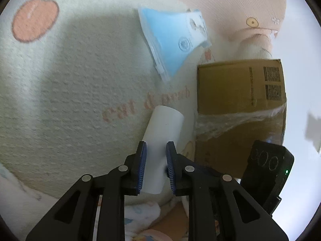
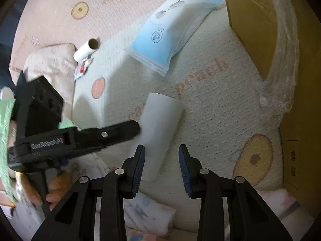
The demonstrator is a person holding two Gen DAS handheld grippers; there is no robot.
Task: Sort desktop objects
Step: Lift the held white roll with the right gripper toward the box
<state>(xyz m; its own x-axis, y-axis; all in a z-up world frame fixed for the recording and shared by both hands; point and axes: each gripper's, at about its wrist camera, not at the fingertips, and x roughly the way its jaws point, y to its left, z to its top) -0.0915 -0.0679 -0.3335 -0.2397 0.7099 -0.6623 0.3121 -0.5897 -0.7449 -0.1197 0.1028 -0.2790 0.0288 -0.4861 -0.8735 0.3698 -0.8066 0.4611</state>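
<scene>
Black angular gripper (image 1: pixel 156 164) arms, blue ribbed pads, silver round pins, white "GenRobot.AI" lettering, green sleeve (image 2: pixel 5 140).

Surface: you worked over a peach-print blanket (image 2: pixel 210 104).
On it: white roll (image 2: pixel 160 132), blue pack (image 2: pixel 168 40), cardboard box (image 1: pixel 236 92), small tube (image 2: pixel 86 49).

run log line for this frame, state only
left gripper: around white tube, grip unclear | right gripper: open, empty | blue pack: on mat | cardboard box: beside tube
</scene>
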